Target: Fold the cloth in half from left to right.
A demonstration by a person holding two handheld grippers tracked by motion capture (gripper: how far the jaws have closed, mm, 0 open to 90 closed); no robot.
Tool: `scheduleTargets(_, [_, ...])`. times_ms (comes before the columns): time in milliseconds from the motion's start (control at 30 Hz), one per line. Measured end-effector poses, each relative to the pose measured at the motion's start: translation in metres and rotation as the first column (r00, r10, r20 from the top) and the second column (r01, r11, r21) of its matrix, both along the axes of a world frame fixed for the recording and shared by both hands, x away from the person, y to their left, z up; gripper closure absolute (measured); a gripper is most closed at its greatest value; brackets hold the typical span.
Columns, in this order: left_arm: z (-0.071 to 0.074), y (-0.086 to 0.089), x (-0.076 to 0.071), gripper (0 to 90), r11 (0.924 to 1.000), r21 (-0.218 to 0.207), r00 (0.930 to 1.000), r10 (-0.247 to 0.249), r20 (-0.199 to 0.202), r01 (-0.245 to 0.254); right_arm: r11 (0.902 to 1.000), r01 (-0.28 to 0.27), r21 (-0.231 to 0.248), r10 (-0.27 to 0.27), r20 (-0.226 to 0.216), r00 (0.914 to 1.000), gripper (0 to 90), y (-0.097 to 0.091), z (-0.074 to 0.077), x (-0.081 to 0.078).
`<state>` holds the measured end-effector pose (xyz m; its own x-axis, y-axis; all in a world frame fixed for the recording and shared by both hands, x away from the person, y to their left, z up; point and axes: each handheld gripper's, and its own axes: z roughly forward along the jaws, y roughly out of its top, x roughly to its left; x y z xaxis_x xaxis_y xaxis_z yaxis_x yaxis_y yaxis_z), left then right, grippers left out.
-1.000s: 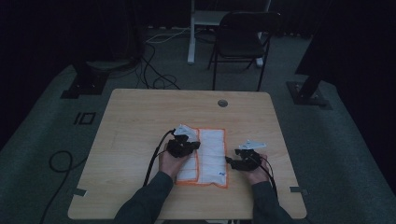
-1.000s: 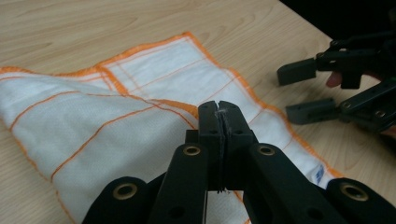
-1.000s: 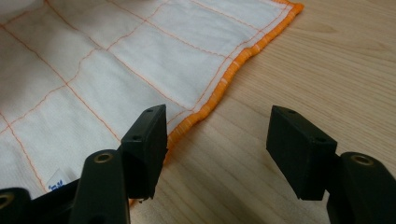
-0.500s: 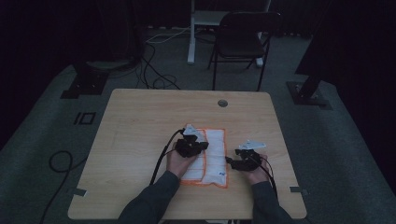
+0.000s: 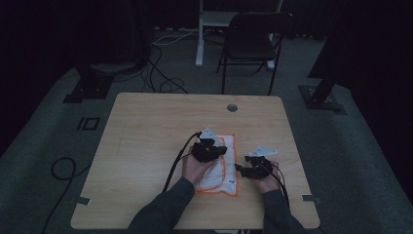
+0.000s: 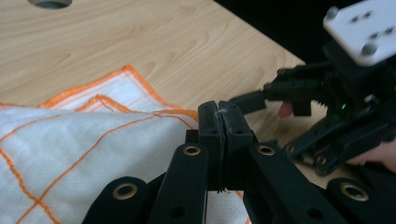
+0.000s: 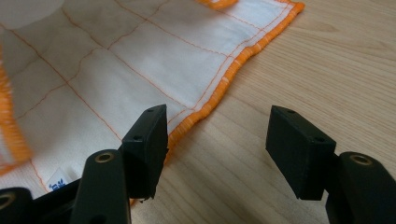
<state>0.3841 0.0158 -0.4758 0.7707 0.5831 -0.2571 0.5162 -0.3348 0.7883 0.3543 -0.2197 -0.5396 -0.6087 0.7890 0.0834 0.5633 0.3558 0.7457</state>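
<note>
White cotton cloth w/ orange stitched border and thin orange grid lines (image 5: 221, 165) lies on the pale wood-grain table (image 5: 146, 141), nearer the person's edge and a bit right of centre, long axis running 12-to-6 in the high view. It's partly folded: one layer is lifted and draped over the flat part.

Left gripper (image 5: 208, 150) sits over the cloth's mid-left, jaws pinched tight together; in the left gripper view (image 6: 224, 122) the raised cloth layer hangs off them at 9 o'clock w/ a wisp of fabric caught in the seam, so it's holding a cloth edge. Right gripper (image 5: 257, 165) is just off the cloth's right border, at 3 o'clock from it, jaws spread wide and holding nothing. In the right gripper view (image 7: 219, 147) the orange border passes under its left pad, bare table between the pads.

Key relation, I'd judge: the fold crosses the short axis, toward 3 o'clock. The left hand carries it, while the right is nearer the landing edge.
</note>
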Motion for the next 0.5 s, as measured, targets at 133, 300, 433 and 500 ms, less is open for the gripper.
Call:
scheduleTargets(133, [0.002,-0.006,0.002,89.7,0.9995,-0.031,0.9998,-0.011,-0.016,0.011,1.0000,-0.005,0.000,0.005,0.002,1.0000,38.6,0.001,0.000,0.000])
scheduleTargets(300, [-0.006,-0.014,0.005,85.8,0.9994,-0.012,0.9989,-0.033,-0.033,0.033,1.0000,-0.008,-0.001,0.008,0.004,1.0000,38.6,0.001,0.000,-0.001])
scheduleTargets(433, [-0.019,-0.016,0.007,77.4,0.9994,0.028,0.9983,-0.021,-0.054,0.022,1.0000,-0.009,0.003,0.009,0.006,0.9999,38.7,0.001,0.001,-0.001])
scheduleTargets(500, [-0.020,-0.011,0.007,69.7,0.9994,0.034,0.9987,-0.007,-0.051,0.009,0.9999,-0.013,0.009,0.013,0.012,0.9998,40.1,0.001,0.002,-0.003])
